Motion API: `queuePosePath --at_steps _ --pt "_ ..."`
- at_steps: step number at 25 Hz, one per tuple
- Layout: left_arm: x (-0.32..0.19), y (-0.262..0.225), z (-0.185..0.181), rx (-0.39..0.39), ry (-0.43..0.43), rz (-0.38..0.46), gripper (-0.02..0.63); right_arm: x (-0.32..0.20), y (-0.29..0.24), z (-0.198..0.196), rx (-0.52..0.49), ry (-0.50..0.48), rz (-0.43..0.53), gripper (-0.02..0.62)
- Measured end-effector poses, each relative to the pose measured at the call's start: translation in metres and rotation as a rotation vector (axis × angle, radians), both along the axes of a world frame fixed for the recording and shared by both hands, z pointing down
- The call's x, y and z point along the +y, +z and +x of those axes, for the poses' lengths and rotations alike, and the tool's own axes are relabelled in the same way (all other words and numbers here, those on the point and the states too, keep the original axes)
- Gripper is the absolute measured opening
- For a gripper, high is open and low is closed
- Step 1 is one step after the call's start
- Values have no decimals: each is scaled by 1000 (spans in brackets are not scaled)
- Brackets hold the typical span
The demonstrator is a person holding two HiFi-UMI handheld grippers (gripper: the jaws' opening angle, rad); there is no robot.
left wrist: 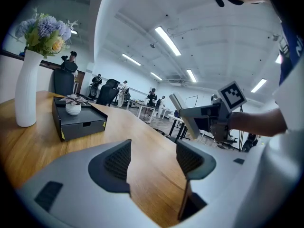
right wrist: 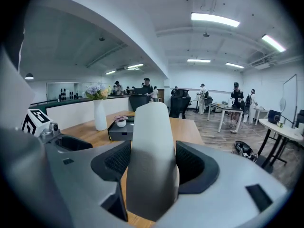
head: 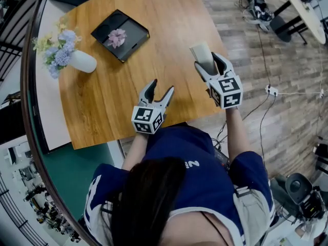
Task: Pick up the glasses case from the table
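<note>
The grey glasses case (right wrist: 152, 156) stands up between the jaws of my right gripper (right wrist: 152, 161), which is shut on it. In the head view the case (head: 202, 54) is lifted clear of the wooden table (head: 113, 86), near its right edge, and my right gripper (head: 210, 65) holds it there. From the left gripper view the case (left wrist: 186, 119) shows at the right, above the table top. My left gripper (head: 160, 90) hovers over the table's near edge, open, nothing between its pads (left wrist: 118, 161).
A black box (head: 120, 35) with a small pink flower on it lies at the table's far side. A white vase of flowers (head: 77, 59) stands at the left. Cables and chair legs (head: 261, 12) lie on the floor to the right. People stand far off in the room.
</note>
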State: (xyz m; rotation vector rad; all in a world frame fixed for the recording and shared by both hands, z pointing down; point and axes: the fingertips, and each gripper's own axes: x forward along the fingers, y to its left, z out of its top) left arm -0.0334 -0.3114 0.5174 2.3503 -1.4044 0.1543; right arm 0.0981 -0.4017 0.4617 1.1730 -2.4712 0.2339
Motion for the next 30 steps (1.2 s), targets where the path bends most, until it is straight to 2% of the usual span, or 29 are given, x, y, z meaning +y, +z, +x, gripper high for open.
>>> queuePosePath --at_steps 7,14,18,21,30 --pt "1 -9 0 3 6 29 299 39 -11 27 -80 126 65 304" --pt "6 -20 4 9 30 61 299 83 -17 44 -162 192 133 304" --pt "10 -25 10 13 43 80 299 103 -4 47 -190 207 110 305" --pt "12 -27 13 20 49 86 299 110 3 49 -173 218 90 304" --pt "12 -35 19 31 55 103 295 110 2 47 -152 208 105 305"
